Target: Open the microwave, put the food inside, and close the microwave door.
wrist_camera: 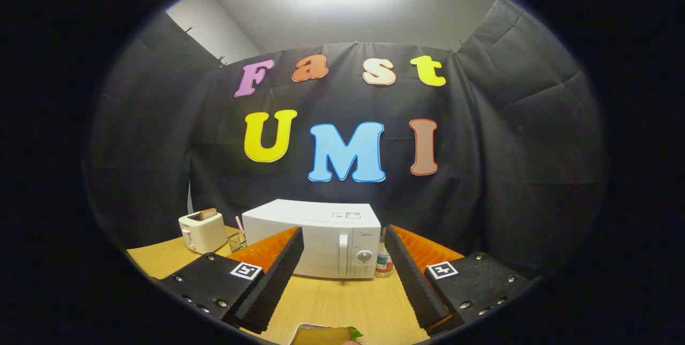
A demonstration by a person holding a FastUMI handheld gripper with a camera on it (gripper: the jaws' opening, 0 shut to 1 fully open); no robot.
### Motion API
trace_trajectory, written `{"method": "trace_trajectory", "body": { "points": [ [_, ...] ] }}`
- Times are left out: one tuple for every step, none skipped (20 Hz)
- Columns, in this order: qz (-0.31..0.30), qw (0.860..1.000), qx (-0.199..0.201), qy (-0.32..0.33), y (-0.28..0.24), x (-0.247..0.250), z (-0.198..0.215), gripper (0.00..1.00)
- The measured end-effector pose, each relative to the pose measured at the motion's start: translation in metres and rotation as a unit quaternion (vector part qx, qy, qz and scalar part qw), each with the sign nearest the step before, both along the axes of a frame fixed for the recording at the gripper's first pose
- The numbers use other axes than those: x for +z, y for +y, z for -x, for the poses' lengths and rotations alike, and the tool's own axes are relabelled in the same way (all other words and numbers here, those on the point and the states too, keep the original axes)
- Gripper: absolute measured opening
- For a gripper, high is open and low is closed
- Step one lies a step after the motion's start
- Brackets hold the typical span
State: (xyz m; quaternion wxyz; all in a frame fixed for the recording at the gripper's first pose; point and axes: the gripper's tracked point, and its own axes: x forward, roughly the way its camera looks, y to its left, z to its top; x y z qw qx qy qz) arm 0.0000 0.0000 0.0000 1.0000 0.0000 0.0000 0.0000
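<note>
Jaws (342, 286) wide apart, nothing held betw. them; bare desk (348, 302) shows in the gap. Microwave (316, 238), white, sits on desk well beyond the jaws, roughly centred on the gap and a bit toward the left one; door shut, handle and dial on its right side. Food (326, 334) lies on a plate (299, 331) at the near end of desk, betw. the jaw bases and below them, not touching either; green leaf at its right end. Toaster (202, 231) w/ bread in slot stands left of microwave, apart from it. Small bottle (382, 260) just beside microwave's right side. Small wire basket (237, 240) betw. toaster and microwave.
</note>
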Motion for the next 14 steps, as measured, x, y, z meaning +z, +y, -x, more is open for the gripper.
{"method": "trace_trajectory", "body": {
  "points": [
    [0.0, 1.0, -0.002, -0.001, -0.002, 0.0, 0.0, 0.96],
    [-0.003, 1.0, -0.004, -0.003, -0.004, 0.002, 0.0, 0.97],
    [-0.007, 1.0, -0.006, -0.004, -0.005, 0.002, 0.001, 0.97],
    [-0.01, 1.0, -0.007, -0.004, -0.007, 0.002, 0.001, 0.96],
    [-0.012, 1.0, -0.007, -0.004, -0.008, 0.001, 0.001, 0.97],
    [-0.011, 1.0, -0.008, -0.003, -0.009, 0.001, 0.002, 0.96],
    [-0.011, 1.0, -0.009, -0.002, -0.01, -0.001, 0.002, 0.96],
    [-0.011, 1.0, -0.008, 0.0, -0.01, -0.002, 0.002, 0.97],
    [-0.011, 1.0, -0.008, 0.0, -0.011, -0.002, 0.003, 0.96],
    [-0.011, 1.0, -0.008, 0.0, -0.011, -0.003, 0.003, 0.96],
    [-0.011, 1.0, -0.008, 0.001, -0.013, -0.005, 0.003, 0.96],
    [-0.011, 1.0, -0.008, 0.001, -0.013, -0.005, 0.002, 0.97],
    [-0.011, 1.0, -0.008, 0.001, -0.013, -0.005, 0.001, 0.97],
    [-0.012, 1.0, -0.008, 0.002, -0.014, -0.005, -0.001, 0.97]
  ]
}}
